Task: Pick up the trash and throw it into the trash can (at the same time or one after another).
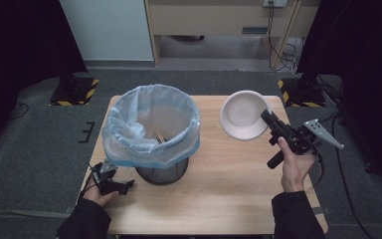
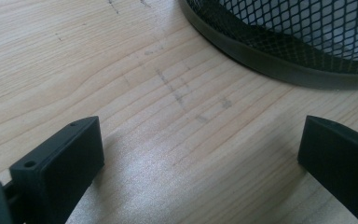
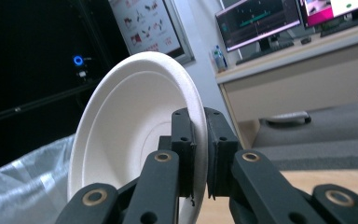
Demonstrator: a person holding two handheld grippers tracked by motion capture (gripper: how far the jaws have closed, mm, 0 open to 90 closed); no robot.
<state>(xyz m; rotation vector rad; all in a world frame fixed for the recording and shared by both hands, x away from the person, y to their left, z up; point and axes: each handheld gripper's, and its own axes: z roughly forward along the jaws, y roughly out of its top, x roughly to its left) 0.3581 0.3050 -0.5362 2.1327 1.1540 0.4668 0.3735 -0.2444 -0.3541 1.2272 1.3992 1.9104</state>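
The right gripper [image 1: 267,118] has its fingers [image 3: 185,140] clamped on the rim of a white bowl [image 1: 242,113], one finger inside, one outside. The bowl is held tilted off the counter [image 1: 229,189], right of the bin [image 1: 151,130]; its open side faces the bin in the right gripper view.

Handling, judged: the bowl looks like moulded paper or pulp, so very light, fairly stiff but with a thin rim that could crease or flex under a hard pinch. Matte surface, unlikely to slip. The rim grip suits it; a deeper bite near the wall would steady it more.

The bin is black mesh lined with a pale blue plastic bag, with what look like thin sticks inside.

The left gripper [image 1: 113,185] rests on the counter by the bin's base, fingers [image 2: 58,161] wide apart, nothing between them.

Writing: a wall poster and monitor screens show in the right gripper view, too small to read. No brand shows on the bowl.
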